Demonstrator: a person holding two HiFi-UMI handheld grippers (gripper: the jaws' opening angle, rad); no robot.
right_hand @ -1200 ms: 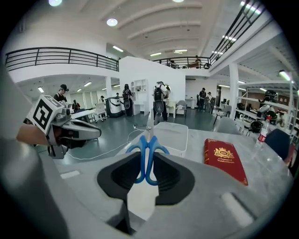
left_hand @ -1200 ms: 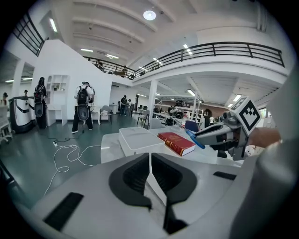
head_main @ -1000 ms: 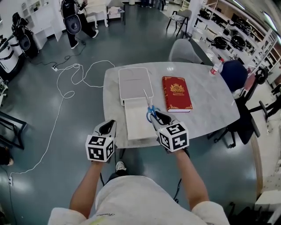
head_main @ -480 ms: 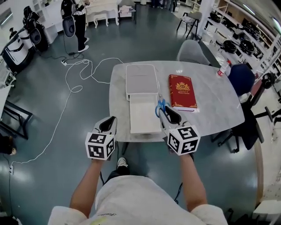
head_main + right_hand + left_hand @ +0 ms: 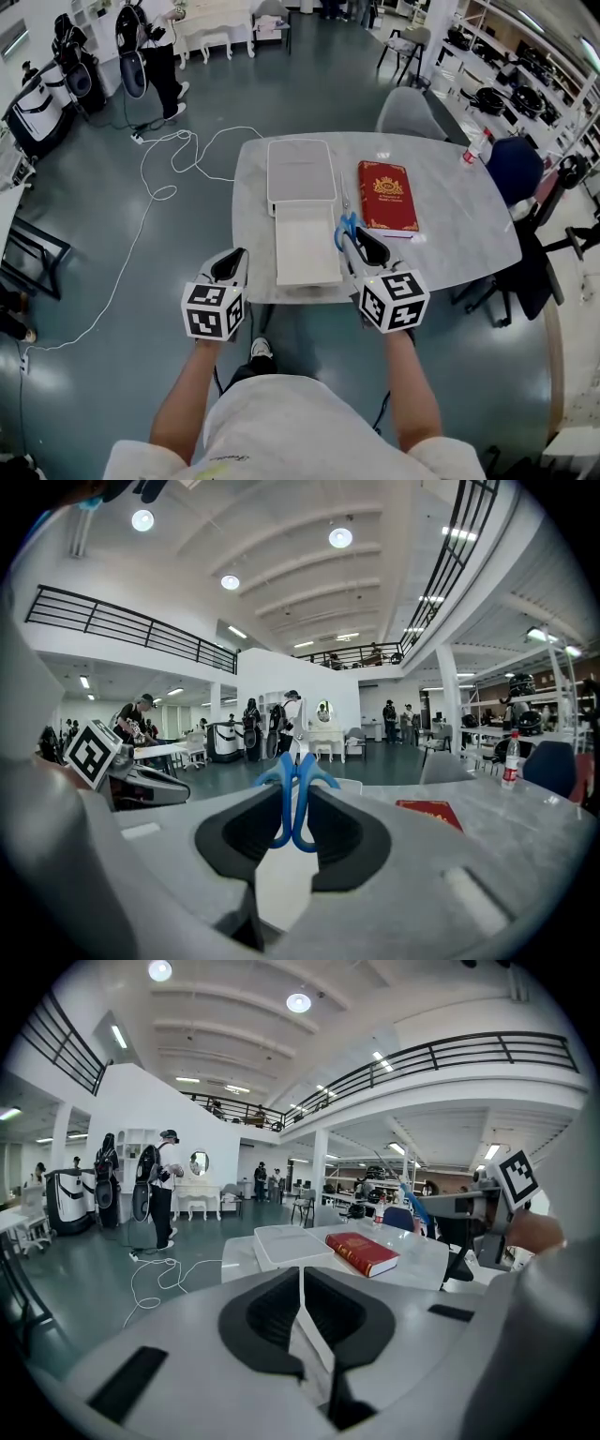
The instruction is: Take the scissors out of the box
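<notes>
Table (image 5: 450, 225) edges: the near edge runs just ahead of both grippers, and the rounded left edge drops to open floor, where a white cable (image 5: 155, 192) loops. A grey chair (image 5: 403, 111) stands at the far edge and a blue chair (image 5: 511, 161) at the right end, with a bottle (image 5: 469, 145) near it. On the table, the open box (image 5: 307, 251) lies at the near left with its lid (image 5: 300, 169) laid out flat on the far side. A red book (image 5: 386, 195) lies to its right, a narrow bare strip between them. The right half of the table is bare and gives free room. The right gripper (image 5: 356, 242) is clamped on the blue handles of the scissors (image 5: 347, 225), its jaws held partly apart by them, blades pointing far and upward. The scissors are off the table surface, over the strip between box and book, at the box's right edge and outside it. The left gripper (image 5: 231, 267) has its jaws together and holds nothing. It hangs off the near left edge, above the floor and well apart from the scissors.
</notes>
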